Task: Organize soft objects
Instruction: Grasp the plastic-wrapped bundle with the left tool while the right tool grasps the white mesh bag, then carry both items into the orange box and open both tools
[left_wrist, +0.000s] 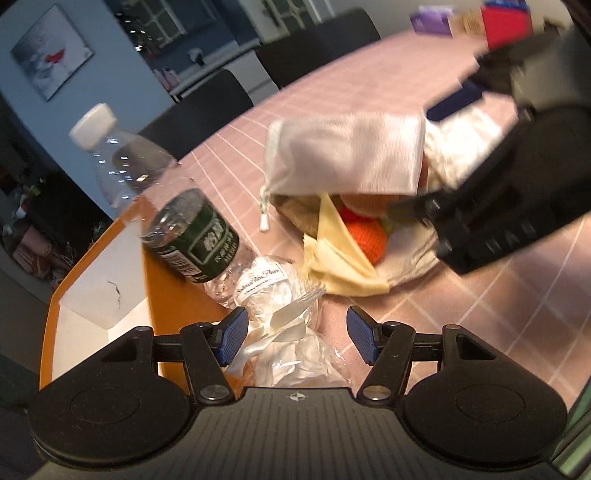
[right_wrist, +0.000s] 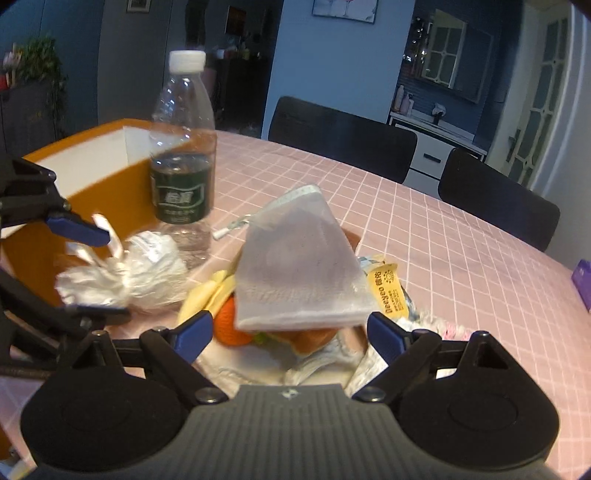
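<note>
Satin-white and limp, the drawstring pouch (right_wrist: 301, 258) lies on top of the pile of soft things on the pink checked worktop (right_wrist: 443, 236), its long axis running from the cinched mouth near the water bottle (right_wrist: 183, 147) toward the right tool (right_wrist: 290, 332). Under it sit an orange knitted ball (left_wrist: 367, 236) and folded pale-yellow cloth (left_wrist: 343, 258) (the edges are blurred). The right tool stands wide, nothing between its blue pads. The left tool (left_wrist: 293, 334) straddles a crinkly cellophane bundle (left_wrist: 280, 291) with ribbon; whether it grips, I cannot tell. An orange box (right_wrist: 110, 184) stands beside the bottle.
</note>
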